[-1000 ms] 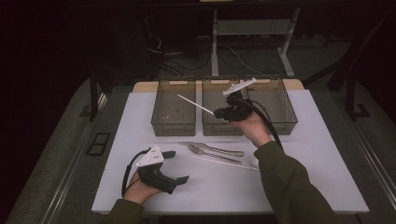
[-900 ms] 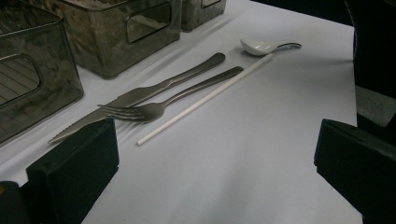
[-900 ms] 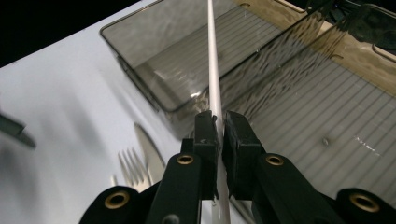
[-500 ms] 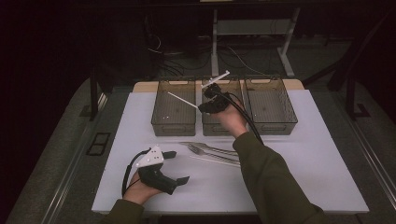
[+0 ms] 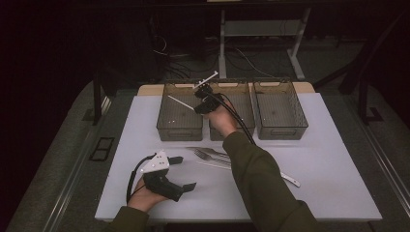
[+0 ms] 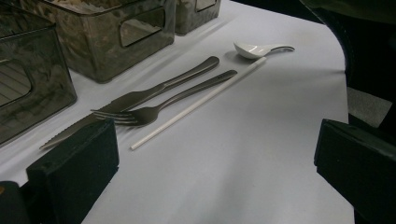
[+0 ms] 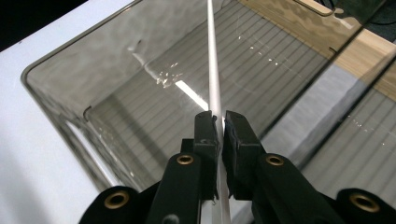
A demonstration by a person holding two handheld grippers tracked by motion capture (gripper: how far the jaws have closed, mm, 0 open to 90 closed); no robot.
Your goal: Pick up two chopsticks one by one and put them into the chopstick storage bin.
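White straw (image 7: 212, 70) is pinched by the right gripper (image 7: 220, 122) over the left bin (image 5: 180, 126) (left gripper (image 6: 215, 154) gapes, idle); long overhang could catch a wall.

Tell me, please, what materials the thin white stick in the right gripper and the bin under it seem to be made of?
The white stick looks like matte plastic, perhaps paper: uniformly pale, straight, without shine. The bin seems smoky translucent plastic, glossy: its ribbed floor shows through the walls, and highlights glint on them.
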